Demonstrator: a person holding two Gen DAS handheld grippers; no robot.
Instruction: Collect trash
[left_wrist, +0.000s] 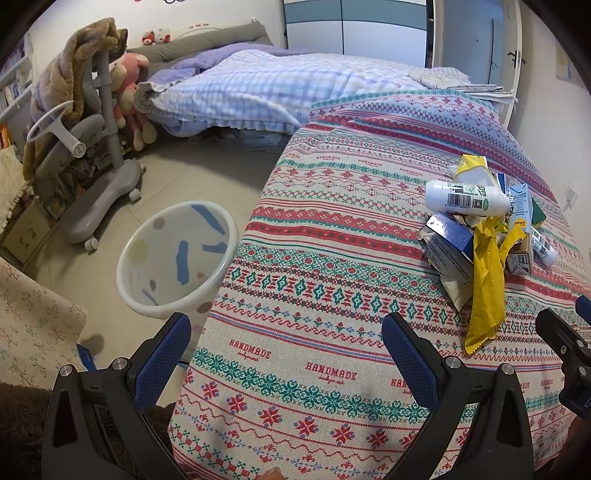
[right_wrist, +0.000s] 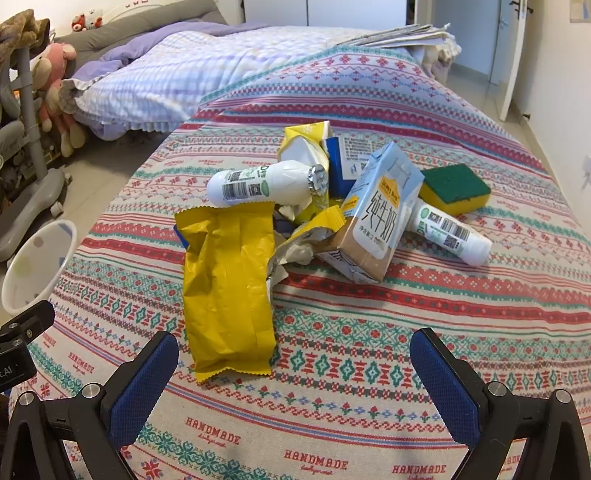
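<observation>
A heap of trash lies on the patterned tablecloth (right_wrist: 332, 332): a yellow wrapper (right_wrist: 229, 291), a white bottle (right_wrist: 266, 182), a milk carton (right_wrist: 380, 214), a second white bottle (right_wrist: 450, 230), a blue box (right_wrist: 343, 162) and a yellow-green sponge (right_wrist: 456, 188). The heap shows at the right of the left wrist view, with the yellow wrapper (left_wrist: 485, 291) and white bottle (left_wrist: 465, 195). My right gripper (right_wrist: 293, 365) is open and empty, just short of the wrapper. My left gripper (left_wrist: 286, 349) is open and empty over the table's left edge. A white bin (left_wrist: 177, 258) stands on the floor left of the table.
A bed with a checked quilt (left_wrist: 258, 85) stands beyond the table. A grey wheeled chair (left_wrist: 85, 158) draped with a brown blanket and plush toys (left_wrist: 129, 92) stand at the left. The bin also shows in the right wrist view (right_wrist: 37, 262). A door (right_wrist: 513, 55) is at the right.
</observation>
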